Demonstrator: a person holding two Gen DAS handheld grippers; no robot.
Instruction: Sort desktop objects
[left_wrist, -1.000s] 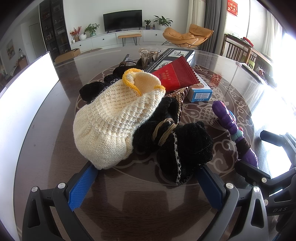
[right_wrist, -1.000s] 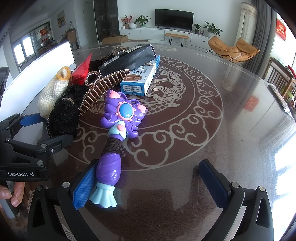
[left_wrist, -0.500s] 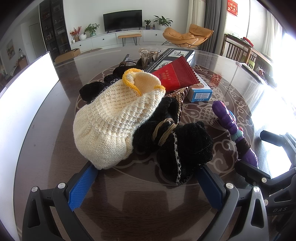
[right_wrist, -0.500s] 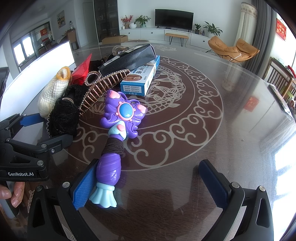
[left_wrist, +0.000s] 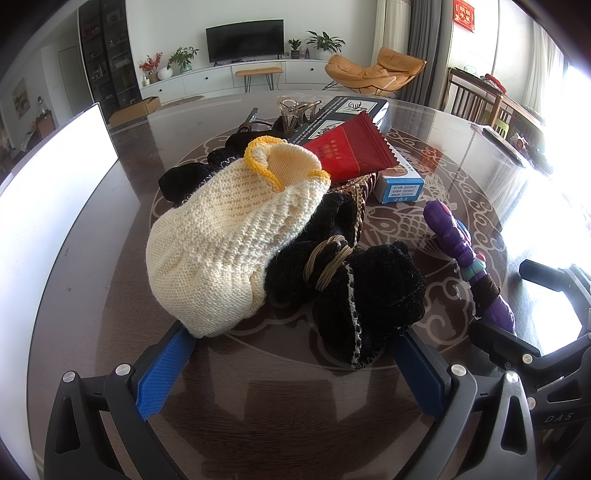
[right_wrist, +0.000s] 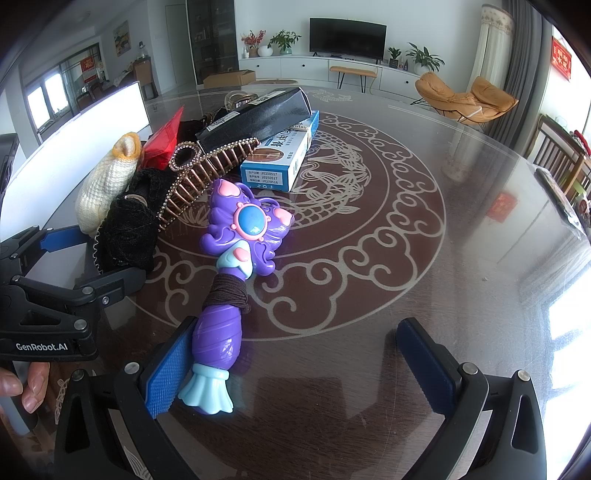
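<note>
A heap lies on the round glass table (left_wrist: 92, 280). A cream knitted sock (left_wrist: 225, 236) rests on black fuzzy cloth (left_wrist: 369, 291) bound with tan hair ties; behind are a red packet (left_wrist: 351, 149), a black box (left_wrist: 351, 110) and a blue-white box (left_wrist: 400, 186). My left gripper (left_wrist: 291, 365) stands open, its blue pads just short of the sock and cloth. In the right wrist view a purple toy wand (right_wrist: 236, 258) wrapped with a brown hair tie lies beside a rhinestone hair comb (right_wrist: 207, 170). My right gripper (right_wrist: 299, 362) is open, its left pad against the wand's handle.
A white board (left_wrist: 48, 192) stands along the table's left edge. A clear hair claw (left_wrist: 295, 109) sits behind the heap. The right half of the table (right_wrist: 480, 229) is bare patterned glass. A hand (right_wrist: 22, 384) holds the left gripper's body (right_wrist: 44, 317) at the lower left.
</note>
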